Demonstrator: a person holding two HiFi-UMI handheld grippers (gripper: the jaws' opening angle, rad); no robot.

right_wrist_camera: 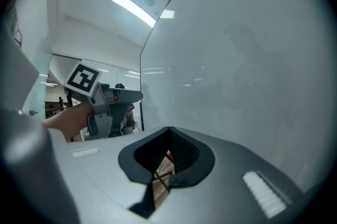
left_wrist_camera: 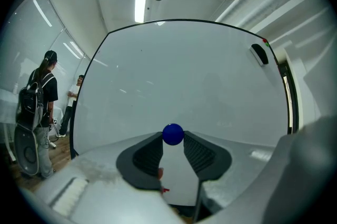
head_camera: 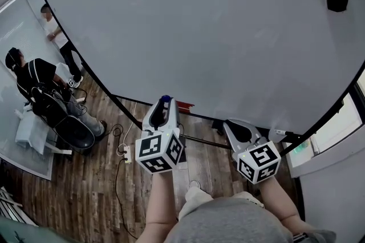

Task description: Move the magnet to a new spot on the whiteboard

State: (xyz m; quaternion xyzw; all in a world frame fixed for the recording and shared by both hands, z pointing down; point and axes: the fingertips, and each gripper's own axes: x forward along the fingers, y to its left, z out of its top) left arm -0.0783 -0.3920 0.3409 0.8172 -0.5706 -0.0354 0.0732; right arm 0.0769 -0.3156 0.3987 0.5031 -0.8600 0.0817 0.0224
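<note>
Your left gripper pinches the blue magnet at its tips, its fingers parted only by the ball's width, low before the whiteboard near its 6 o'clock edge. Your right gripper, at 4 o'clock from the left in the head view, has its fingers pressed together on nothing.

The blue magnet shows only its tip above the left hand-held gripper in the head view; the whiteboard runs off-frame at 12 and 3 o'clock.
</note>
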